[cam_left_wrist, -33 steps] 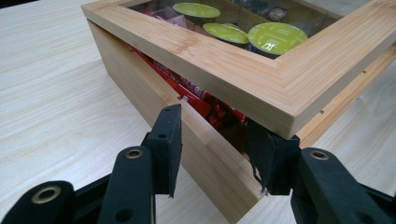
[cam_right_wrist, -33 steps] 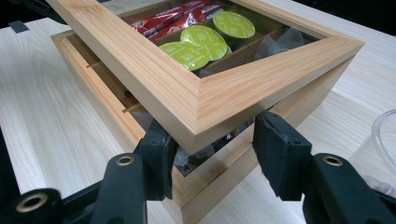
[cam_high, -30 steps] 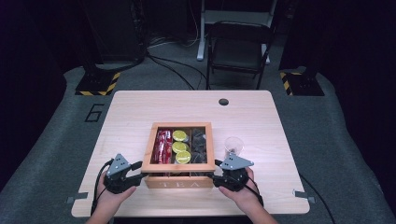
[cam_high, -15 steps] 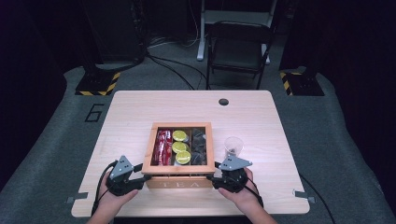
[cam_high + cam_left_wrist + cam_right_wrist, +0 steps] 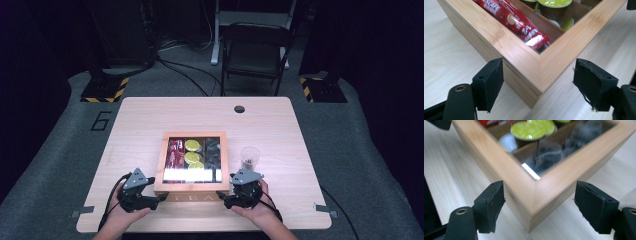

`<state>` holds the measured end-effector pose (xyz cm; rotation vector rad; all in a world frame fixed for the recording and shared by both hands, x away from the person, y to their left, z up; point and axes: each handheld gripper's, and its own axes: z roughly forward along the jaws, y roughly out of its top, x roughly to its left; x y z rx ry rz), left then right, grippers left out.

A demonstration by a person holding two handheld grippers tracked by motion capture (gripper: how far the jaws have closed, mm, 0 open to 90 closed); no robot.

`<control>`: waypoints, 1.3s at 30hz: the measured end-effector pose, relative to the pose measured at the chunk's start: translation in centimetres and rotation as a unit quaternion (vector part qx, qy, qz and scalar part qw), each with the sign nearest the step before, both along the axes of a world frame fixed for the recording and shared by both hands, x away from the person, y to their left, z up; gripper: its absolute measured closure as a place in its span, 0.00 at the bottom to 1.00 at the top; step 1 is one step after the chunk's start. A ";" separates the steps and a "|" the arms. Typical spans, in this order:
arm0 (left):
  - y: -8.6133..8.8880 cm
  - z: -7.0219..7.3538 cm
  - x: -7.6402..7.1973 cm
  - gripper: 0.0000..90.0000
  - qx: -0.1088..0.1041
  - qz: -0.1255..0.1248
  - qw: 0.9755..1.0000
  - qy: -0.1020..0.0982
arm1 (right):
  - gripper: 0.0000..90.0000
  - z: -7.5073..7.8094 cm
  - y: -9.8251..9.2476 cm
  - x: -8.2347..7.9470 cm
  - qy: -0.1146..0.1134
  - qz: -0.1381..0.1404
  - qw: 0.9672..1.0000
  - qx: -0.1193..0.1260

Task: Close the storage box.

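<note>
Since the earlier frames the box (image 5: 192, 162) sits in the same spot with your hands at the same two corners; what has changed is your jaws, which have just been opening on both sides and now stand off the wood.

The box sits at the table's (image 5: 150, 120) centre, slightly toward 6 o'clock, its glazed lid down, with red sticks (image 5: 519, 23), green-topped pods (image 5: 530, 130) and dark sachets (image 5: 554, 150) in its compartments. It is nearly square, its front edge running from 9 to 3 o'clock across your body.

Your left gripper (image 5: 145, 196) is at the box's 7 o'clock corner; in the left gripper view that corner points straight down between the pads (image 5: 490, 83), both of them clear of the wood. Your right gripper (image 5: 235, 194) mirrors it at the 5 o'clock corner, jaws wide, the corner between the pads (image 5: 491, 205) without touching.

So the box lies at 12 o'clock from both grippers, each equally near. To my eye, any fresh grip or lift calls for both hands together. The cup (image 5: 249, 158) stands just off the box at 3 o'clock, beyond your right gripper; mind it.
</note>
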<state>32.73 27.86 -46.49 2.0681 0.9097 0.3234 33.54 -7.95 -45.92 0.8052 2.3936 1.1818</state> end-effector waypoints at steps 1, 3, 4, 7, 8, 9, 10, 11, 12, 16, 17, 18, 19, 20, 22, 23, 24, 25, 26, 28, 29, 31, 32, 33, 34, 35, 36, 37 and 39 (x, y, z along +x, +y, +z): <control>0.2 0.2 0.0 0.30 -0.002 -0.001 1.000 0.003 | 0.23 0.2 0.0 -0.1 -0.003 -0.004 1.000 0.006; 0.3 0.4 -0.2 0.32 -0.004 0.004 1.000 -0.007 | 0.22 0.5 -0.1 -0.2 -0.007 -0.005 1.000 0.016; 0.3 0.6 -0.2 0.32 -0.001 0.004 1.000 -0.011 | 0.22 0.5 -0.3 -0.1 -0.003 -0.004 1.000 0.018; 0.4 0.8 -0.2 0.32 -0.004 0.008 1.000 -0.018 | 0.23 0.5 -0.5 0.0 0.002 -0.013 1.000 0.028; 0.4 0.8 -0.2 0.31 -0.005 0.009 1.000 -0.018 | 0.24 0.5 -0.5 0.1 0.006 -0.012 0.999 0.032; 0.5 0.8 -0.2 0.31 -0.005 0.012 1.000 -0.023 | 0.24 0.5 -0.6 0.2 0.007 -0.011 0.999 0.033; 0.6 0.8 -0.2 0.31 -0.005 0.012 1.000 -0.021 | 0.25 0.6 -0.6 0.2 0.008 -0.012 0.999 0.034; 0.6 0.8 -0.1 0.31 -0.008 0.014 1.000 -0.021 | 0.25 0.6 -0.6 0.2 0.009 -0.012 0.999 0.033; 0.7 0.8 -0.1 0.31 -0.008 0.014 1.000 -0.022 | 0.26 0.6 -0.7 0.2 0.008 -0.013 0.999 0.034; 0.8 1.0 -0.1 0.31 -0.008 0.013 1.000 -0.024 | 0.27 0.8 -0.9 0.5 0.005 -0.010 0.999 0.041; 0.8 1.0 -0.1 0.32 -0.007 0.013 1.000 -0.024 | 0.27 0.8 -1.0 0.5 0.007 -0.013 0.999 0.042; 0.7 0.9 -0.1 0.31 -0.009 0.017 0.999 -0.029 | 0.28 0.8 -1.0 0.5 0.008 -0.016 0.999 0.044; 0.8 1.0 0.0 0.32 -0.007 0.016 0.999 -0.027 | 0.28 0.8 -1.0 0.6 0.010 -0.018 0.999 0.046; 0.9 1.0 0.0 0.32 -0.010 0.016 0.999 -0.026 | 0.28 0.8 -1.1 0.6 0.014 -0.018 0.999 0.047; 1.0 1.1 0.0 0.32 -0.009 0.019 0.999 -0.029 | 0.29 0.8 -1.2 0.7 0.015 -0.019 0.998 0.049; 1.1 1.2 0.0 0.32 -0.010 0.020 0.999 -0.028 | 0.30 0.9 -1.2 0.7 0.016 -0.020 0.998 0.051; 1.2 1.2 0.1 0.32 -0.011 0.023 0.999 -0.033 | 0.30 0.9 -1.3 0.8 0.016 -0.017 0.998 0.050; 1.3 1.2 0.1 0.32 -0.010 0.022 0.999 -0.029 | 0.30 0.9 -1.3 0.8 0.015 -0.017 0.999 0.050; 1.4 1.2 0.1 0.32 -0.014 0.026 0.999 -0.031 | 0.30 0.9 -1.4 0.8 0.015 -0.018 0.998 0.050; 1.6 1.2 0.2 0.32 -0.017 0.029 0.999 -0.031 | 0.30 1.0 -1.5 0.9 0.017 -0.017 0.998 0.049; 1.7 1.3 0.2 0.32 -0.019 0.031 0.999 -0.030 | 0.30 1.0 -1.6 0.9 0.016 -0.018 0.998 0.051; 1.8 1.3 0.3 0.32 -0.021 0.035 0.999 -0.033 | 0.31 1.0 -1.7 1.0 0.018 -0.020 0.998 0.049; 2.0 1.4 0.3 0.32 -0.018 0.035 0.999 -0.036 | 0.31 1.1 -1.8 1.1 0.020 -0.022 0.998 0.051; 2.1 1.4 0.3 0.33 -0.022 0.041 0.998 -0.037 | 0.31 1.1 -1.9 1.1 0.018 -0.022 0.998 0.051; 2.2 1.5 0.4 0.33 -0.022 0.042 0.998 -0.038 | 0.31 1.1 -2.0 1.1 0.020 -0.025 0.998 0.052; 2.4 1.5 0.4 0.33 -0.025 0.044 0.998 -0.036 | 0.32 1.1 -2.1 1.1 0.021 -0.029 0.998 0.052; 2.5 1.5 0.4 0.33 -0.027 0.047 0.998 -0.035 | 0.32 1.2 -2.2 1.1 0.020 -0.032 0.998 0.054; 2.6 1.5 0.5 0.33 -0.028 0.049 0.998 -0.035 | 0.32 1.2 -2.3 1.2 0.018 -0.031 0.998 0.051; 2.9 1.5 0.6 0.34 -0.030 0.056 0.997 -0.040 | 0.32 1.2 -2.5 1.3 0.015 -0.032 0.998 0.054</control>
